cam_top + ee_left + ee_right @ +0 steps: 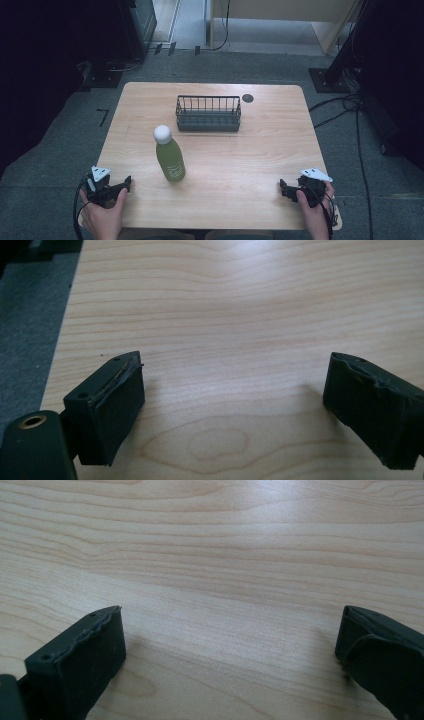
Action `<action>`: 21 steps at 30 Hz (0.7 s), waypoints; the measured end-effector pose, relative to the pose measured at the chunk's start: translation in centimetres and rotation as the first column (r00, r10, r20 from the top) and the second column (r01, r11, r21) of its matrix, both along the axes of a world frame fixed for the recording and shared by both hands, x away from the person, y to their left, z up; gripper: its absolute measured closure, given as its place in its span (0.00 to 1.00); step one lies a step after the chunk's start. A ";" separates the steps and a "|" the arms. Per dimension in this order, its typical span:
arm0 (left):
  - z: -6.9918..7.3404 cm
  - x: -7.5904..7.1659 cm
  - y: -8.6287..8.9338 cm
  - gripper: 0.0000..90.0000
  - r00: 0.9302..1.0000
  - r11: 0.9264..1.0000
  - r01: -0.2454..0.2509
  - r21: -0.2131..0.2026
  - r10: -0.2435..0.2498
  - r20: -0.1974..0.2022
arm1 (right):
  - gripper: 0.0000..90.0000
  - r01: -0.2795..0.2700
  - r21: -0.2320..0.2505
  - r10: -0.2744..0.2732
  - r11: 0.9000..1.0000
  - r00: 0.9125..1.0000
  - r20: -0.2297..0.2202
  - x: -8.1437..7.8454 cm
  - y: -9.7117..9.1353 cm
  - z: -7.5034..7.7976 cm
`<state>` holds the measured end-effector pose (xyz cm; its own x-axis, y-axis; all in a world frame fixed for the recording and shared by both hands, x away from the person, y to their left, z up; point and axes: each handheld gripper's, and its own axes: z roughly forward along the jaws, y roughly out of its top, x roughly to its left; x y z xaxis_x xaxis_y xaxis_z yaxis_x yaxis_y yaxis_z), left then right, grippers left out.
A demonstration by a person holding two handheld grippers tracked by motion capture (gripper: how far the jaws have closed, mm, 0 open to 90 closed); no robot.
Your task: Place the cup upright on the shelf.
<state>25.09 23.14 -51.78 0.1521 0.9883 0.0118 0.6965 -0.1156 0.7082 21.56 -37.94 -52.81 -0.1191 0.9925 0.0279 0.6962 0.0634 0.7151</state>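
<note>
The pale wooden table with rounded corners (250, 165) spreads out in front of me, grey carpet all around it. Toward the far edge sits the dark wire basket, long and rectangular (208, 114), upright, with a small dark round disc (248, 98) just beyond its right end. Nearer to me, left of centre, stands the green bottle with a round white cap (169, 154), upright on the wood, well apart from the basket. It is closer to my left gripper (121, 186) than to my right gripper (284, 189). My left one rests at the near left corner, jaws pointing inward across the table, and in the left gripper view its two black pads (120, 407) stand wide apart with bare wood between them. My right one sits at the near right edge, pointing inward too, its pads (85, 670) likewise spread wide over bare grain, gripping nothing.
</note>
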 end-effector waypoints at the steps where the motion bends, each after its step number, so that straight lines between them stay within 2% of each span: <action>1: 0.0 0.1 -0.1 0.09 1.000 1.000 0.000 0.000 0.000 -0.004 | 0.00 0.000 0.000 0.000 1.000 1.000 0.000 0.0 0.0 0.0; 3: 0.0 0.2 -0.2 0.06 1.000 1.000 -0.001 0.003 0.001 -0.008 | 0.00 0.000 0.000 0.000 1.000 1.000 0.000 0.0 0.0 0.0; 7: 0.0 0.3 -0.7 0.06 0.998 0.998 -0.063 -0.007 0.063 -0.007 | 0.00 0.000 0.000 0.000 1.000 1.000 0.000 0.0 0.0 0.0; 9: 0.3 0.1 -1.0 0.06 0.998 0.999 -0.048 -0.005 0.048 -0.038 | 0.00 0.000 0.000 0.000 1.000 1.000 0.000 0.0 0.0 0.0; 11: 0.5 -0.4 -1.5 0.07 0.999 0.999 -0.018 -0.043 0.016 -0.046 | 0.00 0.000 0.000 0.000 1.000 1.000 0.000 0.0 0.0 0.0; 12: 0.6 -0.6 -1.8 0.07 0.999 0.998 0.000 -0.064 -0.002 -0.034 | 0.00 0.000 0.000 0.000 1.000 1.000 0.000 0.0 0.0 0.0; 13: 0.6 -0.6 -1.8 0.07 0.999 0.998 0.000 -0.064 -0.002 -0.034 | 0.00 0.000 0.000 0.000 1.000 1.000 0.000 0.0 0.0 0.0; 14: 0.8 -1.1 -2.6 0.07 1.000 0.995 0.030 -0.100 -0.031 -0.002 | 0.00 0.000 0.000 0.000 1.000 1.000 0.000 0.0 0.0 0.0; 15: 0.8 -1.1 -2.6 0.07 1.000 0.995 0.030 -0.100 -0.031 -0.002 | 0.00 0.000 0.000 0.000 1.000 1.000 0.000 0.0 0.0 0.0; 16: 1.3 -1.5 -3.7 0.07 0.997 0.989 0.071 -0.126 -0.068 0.029 | 0.00 0.000 0.000 0.000 1.000 1.000 0.000 0.0 0.0 0.0; 18: 1.8 -1.8 -5.0 0.07 0.993 0.986 0.112 -0.126 -0.105 0.057 | 0.00 0.000 0.000 0.000 1.000 1.000 0.000 0.0 0.0 0.0; 19: 1.8 -1.8 -5.0 0.07 0.993 0.986 0.112 -0.126 -0.105 0.057 | 0.00 0.000 0.000 0.000 1.000 1.000 0.000 0.0 0.0 0.0; 20: 2.5 -2.0 -6.1 0.07 0.988 0.981 0.136 -0.136 -0.125 0.086 | 0.00 0.000 0.000 0.000 1.000 1.000 0.000 0.0 0.0 0.0; 21: 2.5 -2.0 -6.1 0.07 0.988 0.981 0.136 -0.136 -0.125 0.086 | 0.00 0.000 0.000 0.000 1.000 1.000 0.000 0.0 0.0 0.0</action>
<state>23.12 17.06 -49.24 0.2839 0.9526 -0.1093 0.6249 -0.0973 0.7747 21.57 -37.95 -52.81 -0.1191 0.9925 0.0279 0.6961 0.0634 0.7151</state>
